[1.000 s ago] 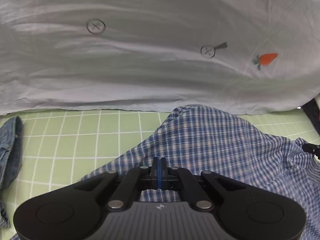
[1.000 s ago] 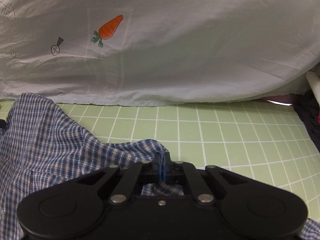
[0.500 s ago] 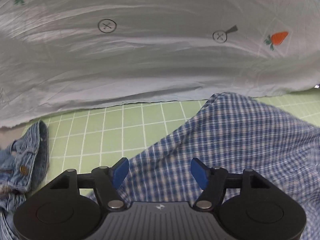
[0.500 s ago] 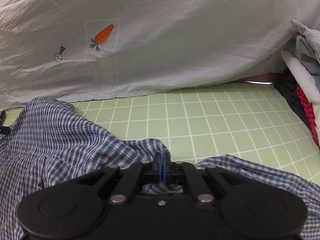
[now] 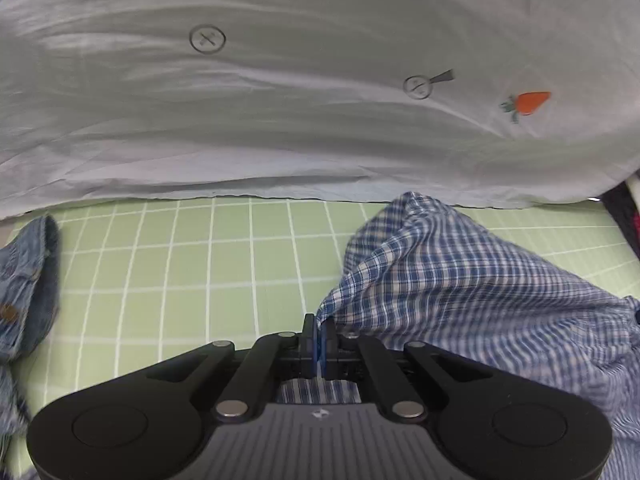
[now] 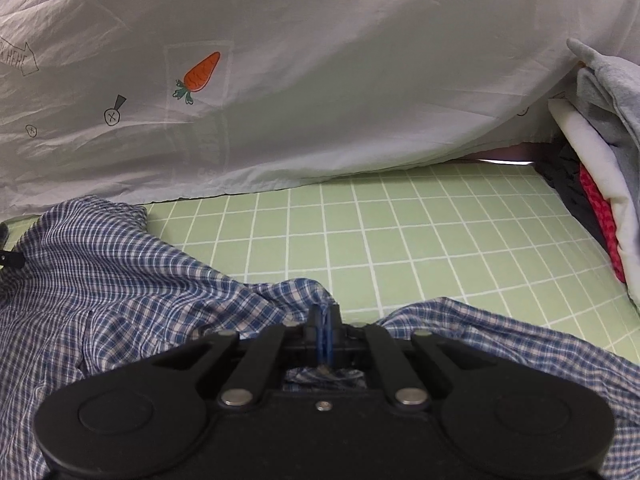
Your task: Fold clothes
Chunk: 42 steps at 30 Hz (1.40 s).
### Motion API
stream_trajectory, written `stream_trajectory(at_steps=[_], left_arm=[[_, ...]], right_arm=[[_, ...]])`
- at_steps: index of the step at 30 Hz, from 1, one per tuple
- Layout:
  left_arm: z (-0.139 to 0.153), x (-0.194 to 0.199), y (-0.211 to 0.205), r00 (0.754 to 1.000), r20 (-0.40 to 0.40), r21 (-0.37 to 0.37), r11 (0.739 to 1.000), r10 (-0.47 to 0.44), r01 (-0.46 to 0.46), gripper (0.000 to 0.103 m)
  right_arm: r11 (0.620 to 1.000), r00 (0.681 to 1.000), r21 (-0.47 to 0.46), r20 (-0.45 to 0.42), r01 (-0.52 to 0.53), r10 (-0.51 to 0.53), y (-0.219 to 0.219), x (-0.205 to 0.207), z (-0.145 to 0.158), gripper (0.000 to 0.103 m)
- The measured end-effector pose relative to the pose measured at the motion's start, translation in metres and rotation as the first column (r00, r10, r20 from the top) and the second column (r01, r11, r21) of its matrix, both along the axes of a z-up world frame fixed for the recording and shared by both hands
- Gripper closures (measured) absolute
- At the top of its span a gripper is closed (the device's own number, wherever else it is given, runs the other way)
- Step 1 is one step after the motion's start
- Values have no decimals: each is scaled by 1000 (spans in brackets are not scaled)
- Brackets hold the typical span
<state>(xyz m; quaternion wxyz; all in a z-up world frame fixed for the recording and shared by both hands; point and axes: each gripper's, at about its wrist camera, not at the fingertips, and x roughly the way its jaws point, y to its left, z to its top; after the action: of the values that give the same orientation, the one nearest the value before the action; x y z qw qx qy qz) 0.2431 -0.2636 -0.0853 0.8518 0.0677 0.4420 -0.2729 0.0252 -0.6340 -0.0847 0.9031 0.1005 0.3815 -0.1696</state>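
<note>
We hold the checked shirt (image 5: 460,296) at two places: our left gripper (image 5: 319,336) is clamped on an edge of it, and our right gripper (image 6: 325,320) is pinched shut on another fold. The shirt lies rumpled on the green grid mat (image 6: 400,232). Bare mat stretches ahead to the hem of the white carrot-print sheet (image 6: 320,80). Denim (image 5: 28,280) lies at the mat's left edge, a stack of clothes (image 6: 600,168) at its right.

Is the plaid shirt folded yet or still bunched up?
Still bunched: the plaid shirt lies rumpled on the green mat, pinched by the left gripper and right gripper.
</note>
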Motion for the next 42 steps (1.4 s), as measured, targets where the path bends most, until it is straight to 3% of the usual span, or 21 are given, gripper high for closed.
stream_trajectory(at_steps=[3, 6, 12, 13, 17, 19, 20, 22, 26, 31, 34, 39, 42], left_arm=[[3, -38, 22, 999, -34, -1, 999, 34, -34, 102], [-17, -69, 42, 988, -133, 4, 997, 81, -81, 101], [-41, -90, 56, 957, -225, -22, 981, 183, -193, 91], [-38, -90, 58, 954, -227, -39, 977, 194, -208, 84], [-16, -86, 57, 969, -167, -76, 977, 185, -199, 65], [-3, -82, 55, 975, -132, -91, 977, 181, -194, 57], [2, -80, 55, 976, -120, -101, 975, 184, -196, 54], [10, -71, 51, 976, -105, -119, 972, 192, -204, 51], [17, -56, 38, 977, -87, -139, 969, 194, -205, 35], [2, -43, 9, 981, -137, -111, 982, 136, -151, 26], [-11, -39, -5, 979, -177, -123, 985, 102, -125, 26], [-28, -24, -20, 963, -254, -183, 974, 84, -133, 29], [-33, -13, -30, 960, -276, -208, 973, 43, -103, 52]], right_arm=[[1000, 1000, 21, -14, 23, -23, 9, -25, 2, 101], [996, 997, 68, -57, 52, -48, 15, -50, -11, 101], [995, 990, 79, -132, 56, -45, 31, -65, -27, 98], [996, 990, 72, -134, 53, -43, 32, -64, -25, 96], [997, 996, 51, -65, 58, -55, 35, -55, -5, 60], [996, 998, 61, -21, 67, -65, 33, -49, 5, 54], [995, 997, 70, -9, 72, -72, 32, -43, 6, 46], [992, 996, 90, 9, 84, -85, 29, -31, 8, 38], [989, 996, 122, 30, 81, -85, 29, -4, 7, 25], [985, 1000, 172, -4, 10, -10, 47, 37, -12, 21], [963, 999, 267, -12, -35, 40, 57, 55, -25, 21], [876, 998, 479, 6, -52, 56, 61, 76, -48, 23], [846, 995, 526, 6, -86, 97, 65, 89, -55, 34]])
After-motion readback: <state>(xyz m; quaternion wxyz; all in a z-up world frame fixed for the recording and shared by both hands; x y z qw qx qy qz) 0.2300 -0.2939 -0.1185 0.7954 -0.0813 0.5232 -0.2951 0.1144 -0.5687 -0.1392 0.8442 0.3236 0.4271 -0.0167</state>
